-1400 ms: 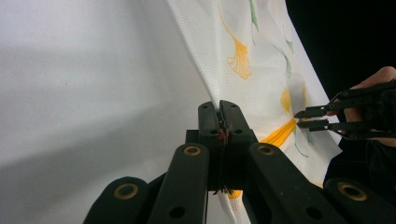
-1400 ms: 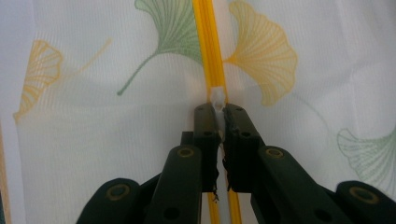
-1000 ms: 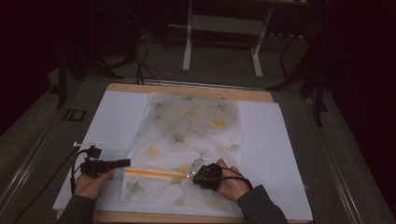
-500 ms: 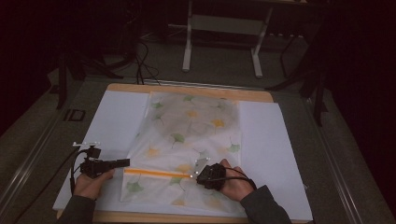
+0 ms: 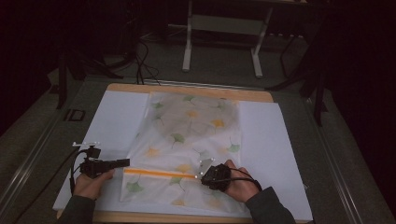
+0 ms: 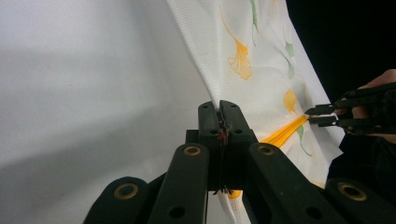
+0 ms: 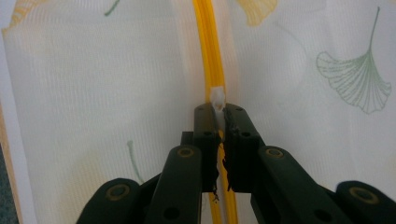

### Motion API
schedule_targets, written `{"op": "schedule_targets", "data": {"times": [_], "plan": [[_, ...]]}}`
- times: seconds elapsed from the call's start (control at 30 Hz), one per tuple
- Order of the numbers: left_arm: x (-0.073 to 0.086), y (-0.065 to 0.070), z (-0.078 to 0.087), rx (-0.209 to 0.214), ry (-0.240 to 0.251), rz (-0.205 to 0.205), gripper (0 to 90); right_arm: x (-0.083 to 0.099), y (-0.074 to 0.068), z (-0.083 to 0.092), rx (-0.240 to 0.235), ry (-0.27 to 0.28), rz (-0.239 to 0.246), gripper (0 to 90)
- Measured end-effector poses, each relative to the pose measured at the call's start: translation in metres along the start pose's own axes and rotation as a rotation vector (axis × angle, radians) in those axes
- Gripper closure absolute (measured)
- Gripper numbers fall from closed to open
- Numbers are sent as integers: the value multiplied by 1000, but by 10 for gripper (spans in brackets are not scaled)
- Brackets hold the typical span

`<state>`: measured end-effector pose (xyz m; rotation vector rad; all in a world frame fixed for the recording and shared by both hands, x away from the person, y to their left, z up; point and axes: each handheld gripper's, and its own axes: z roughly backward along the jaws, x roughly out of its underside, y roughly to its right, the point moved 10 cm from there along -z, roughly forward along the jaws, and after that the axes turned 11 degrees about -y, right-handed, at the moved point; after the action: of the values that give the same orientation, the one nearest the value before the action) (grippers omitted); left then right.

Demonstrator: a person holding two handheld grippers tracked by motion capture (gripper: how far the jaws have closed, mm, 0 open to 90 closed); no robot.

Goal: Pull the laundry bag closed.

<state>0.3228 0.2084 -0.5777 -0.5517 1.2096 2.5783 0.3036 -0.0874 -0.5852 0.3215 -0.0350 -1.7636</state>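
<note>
On table, near edge: left hand-held gripper [image 6: 219,108] clamps bag [image 5: 187,140] edge; right hand-held gripper [image 7: 217,112] pinches white zip pull [image 7: 217,99] on orange zip [image 7: 208,42].

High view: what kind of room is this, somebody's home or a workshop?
Probably a lab or recording workshop: a white-covered table in a dark room, cables on the floor, a metal stand, and hand-held tongs working a mesh zip bag.

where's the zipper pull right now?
In the right gripper view the white zipper pull sits pinched in the right gripper, on the orange zipper of the leaf-print mesh bag, near the table's front edge.
</note>
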Motion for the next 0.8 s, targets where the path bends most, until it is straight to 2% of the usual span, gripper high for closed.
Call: {"op": "schedule_targets", "data": {"times": [0.37,0.8], "plan": [[0,-1,0,-2,-1,2,894,10,2,3,4,-8,-5,847],[1,-1,0,-3,-3,3,894,23,5,7,4,-13,-39,847]]}}
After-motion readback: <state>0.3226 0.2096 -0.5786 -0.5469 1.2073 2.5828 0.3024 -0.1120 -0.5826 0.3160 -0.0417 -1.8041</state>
